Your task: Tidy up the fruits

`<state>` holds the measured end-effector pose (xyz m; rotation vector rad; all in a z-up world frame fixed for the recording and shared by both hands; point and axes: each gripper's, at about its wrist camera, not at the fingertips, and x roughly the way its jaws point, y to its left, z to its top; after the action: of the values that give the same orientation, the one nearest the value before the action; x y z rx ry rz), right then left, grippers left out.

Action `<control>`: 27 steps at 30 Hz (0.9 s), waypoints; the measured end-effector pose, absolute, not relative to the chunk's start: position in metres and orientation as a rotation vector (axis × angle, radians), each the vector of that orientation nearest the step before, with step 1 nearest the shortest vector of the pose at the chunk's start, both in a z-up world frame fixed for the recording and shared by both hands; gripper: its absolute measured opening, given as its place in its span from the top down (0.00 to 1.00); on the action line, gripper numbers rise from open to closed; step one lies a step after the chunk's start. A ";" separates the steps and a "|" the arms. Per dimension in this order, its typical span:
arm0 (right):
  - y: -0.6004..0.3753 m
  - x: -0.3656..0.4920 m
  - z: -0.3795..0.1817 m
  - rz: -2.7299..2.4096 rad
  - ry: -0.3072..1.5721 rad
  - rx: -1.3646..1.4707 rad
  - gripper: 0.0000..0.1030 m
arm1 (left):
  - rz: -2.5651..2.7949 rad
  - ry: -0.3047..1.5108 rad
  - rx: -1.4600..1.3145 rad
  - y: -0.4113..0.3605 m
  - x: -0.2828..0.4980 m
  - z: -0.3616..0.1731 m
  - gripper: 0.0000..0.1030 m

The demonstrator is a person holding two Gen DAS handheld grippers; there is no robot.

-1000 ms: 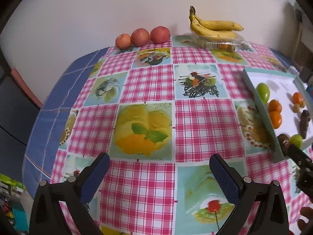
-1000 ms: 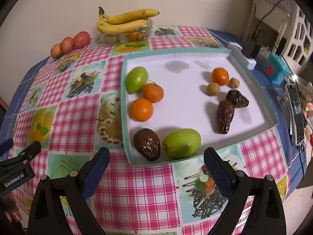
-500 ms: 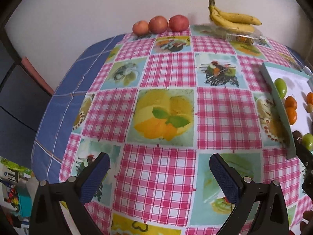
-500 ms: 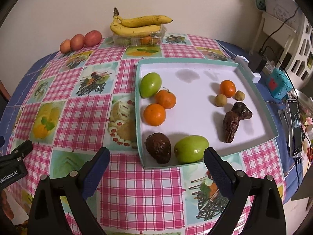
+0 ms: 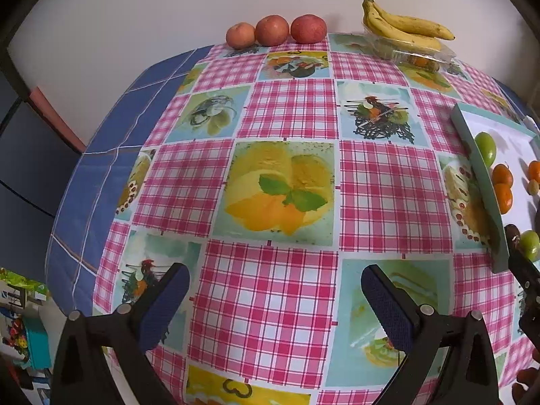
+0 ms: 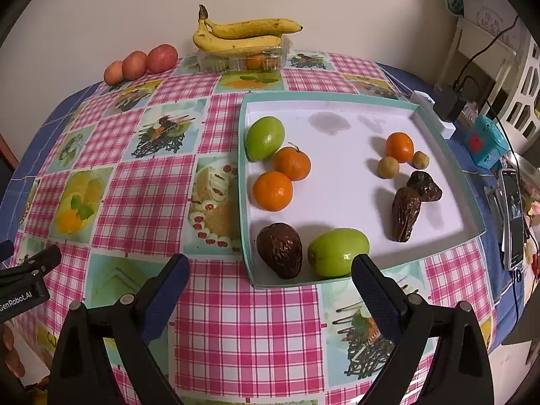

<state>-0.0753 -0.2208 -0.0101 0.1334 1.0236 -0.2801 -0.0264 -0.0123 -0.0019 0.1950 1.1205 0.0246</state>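
Observation:
A teal-rimmed white tray (image 6: 243,182) holds two green fruits (image 6: 264,137) (image 6: 338,247), three oranges (image 6: 272,190), a dark avocado (image 6: 279,249), dates (image 6: 406,212) and two small brown fruits (image 6: 388,167). My right gripper (image 6: 270,287) is open and empty, just in front of the tray's near edge. My left gripper (image 5: 275,295) is open and empty over the tablecloth, left of the tray (image 5: 482,182). Three red apples (image 5: 275,30) and bananas (image 5: 401,28) lie at the table's far edge.
The bananas rest on a clear plastic box (image 6: 243,59) of fruit. A phone (image 6: 513,222), a teal box (image 6: 484,143) and a charger (image 6: 447,104) lie right of the tray. The table's blue left edge (image 5: 98,182) drops off to the floor.
Both grippers have pulled back and shifted left, so more of the table's near side shows. The fruit has not moved. Both grippers stay open.

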 end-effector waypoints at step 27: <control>-0.220 -0.075 -0.012 -0.275 1.037 0.129 0.06 | 0.002 1.134 0.172 -0.012 -0.025 -0.003 0.00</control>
<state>-0.0751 -0.2200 -0.0118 0.1285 1.0375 -0.2753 -0.0251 -0.0119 -0.0029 0.1721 1.1338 0.0023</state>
